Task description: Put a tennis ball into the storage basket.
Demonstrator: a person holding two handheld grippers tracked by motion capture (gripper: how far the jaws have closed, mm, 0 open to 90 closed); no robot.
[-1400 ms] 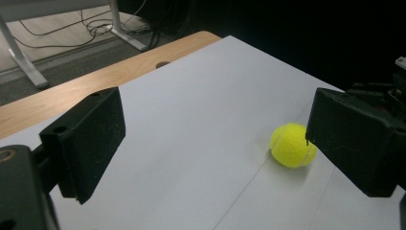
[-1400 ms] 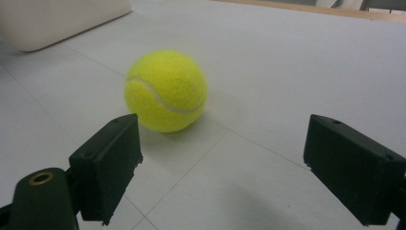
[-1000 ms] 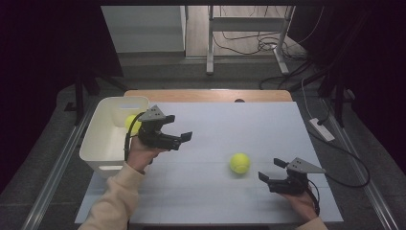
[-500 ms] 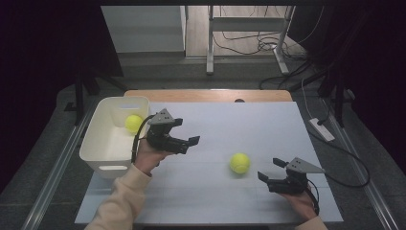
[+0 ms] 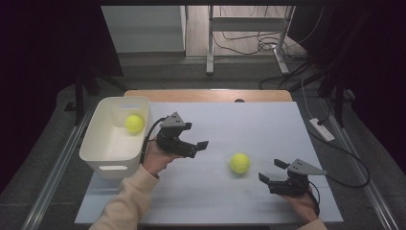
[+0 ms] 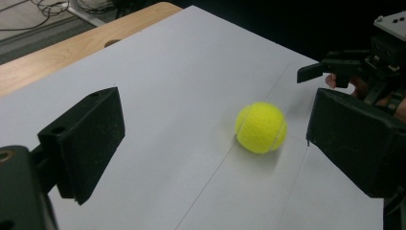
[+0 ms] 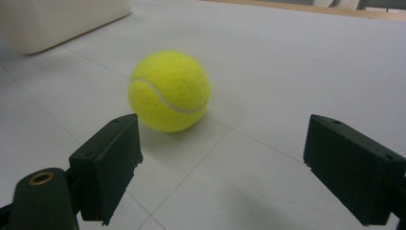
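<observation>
Between the spread black jaws of the left gripper (image 5: 203, 145) nothing is held; they point across the pale grey table mat (image 5: 249, 120) at the fuzzy yellow-green tennis ball (image 5: 239, 163), which lies loose near the mat's middle. A round ball offers no long axis. Opposite, the right gripper (image 5: 272, 171) also gapes empty, and looks slightly the nearer. Bare mat surrounds the ball. Behind the left hand stands a white plastic bin (image 5: 103, 152) holding a second yellow ball (image 5: 134, 123).

A lab: floor cables (image 5: 249, 45), metal desk legs (image 5: 209, 43).
</observation>
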